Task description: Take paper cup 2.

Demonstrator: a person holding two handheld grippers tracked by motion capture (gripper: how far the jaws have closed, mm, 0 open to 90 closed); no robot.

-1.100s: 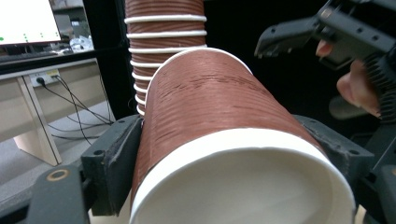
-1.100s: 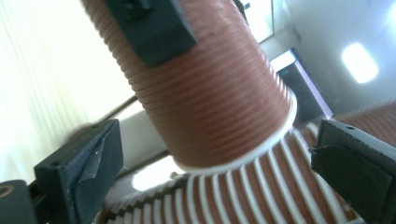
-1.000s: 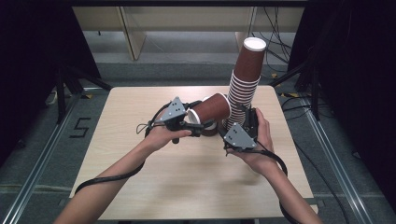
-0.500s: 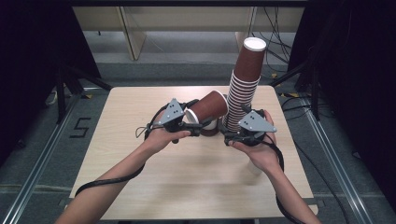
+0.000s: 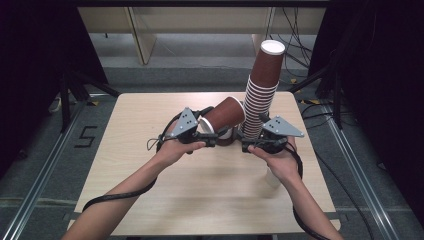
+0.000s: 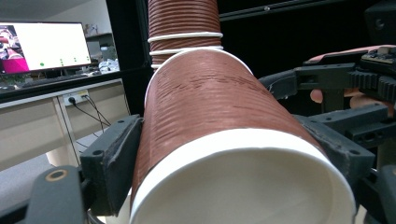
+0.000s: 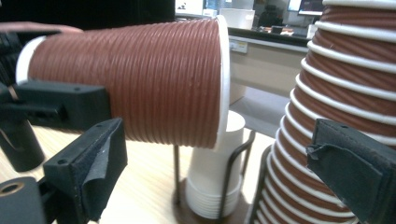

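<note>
The left gripper (image 5: 212,138) has its fingers (image 6: 112,158) clamped on a single brown paper cup (image 5: 224,116), one pad on each side of the wall close to the white rim. The cup lies nearly level, tilted a little upward. In the high view its long axis runs from the open mouth at about seven o'clock, by the left hand (image 5: 175,147), to the closed base at about one o'clock, where it almost meets the tall stack.

The right gripper (image 5: 246,146) comes in from the opposite side with its fingers (image 7: 88,168) spread, and they have just been narrowing somewhat. Nothing is pinched between them. In the right gripper view the cup's base hangs above and between the two pads, while the stack of brown cups (image 5: 261,92) crowds the pad at three o'clock, whether touching it or not I cannot tell. The right hand (image 5: 277,160) is the nearer one to that stack, which stands at its twelve o'clock, leaning slightly.

Counting: one loose cup held, and one tall stack of nested brown cups, rim over rim, too many to count surely. Behind the held cup, low on the desk (image 5: 150,150), a short stack of white cups (image 7: 212,177) sits inside a wire holder (image 7: 233,172). Another pale cup (image 5: 272,177) stands by the right wrist. Two grippers, two hands.
</note>
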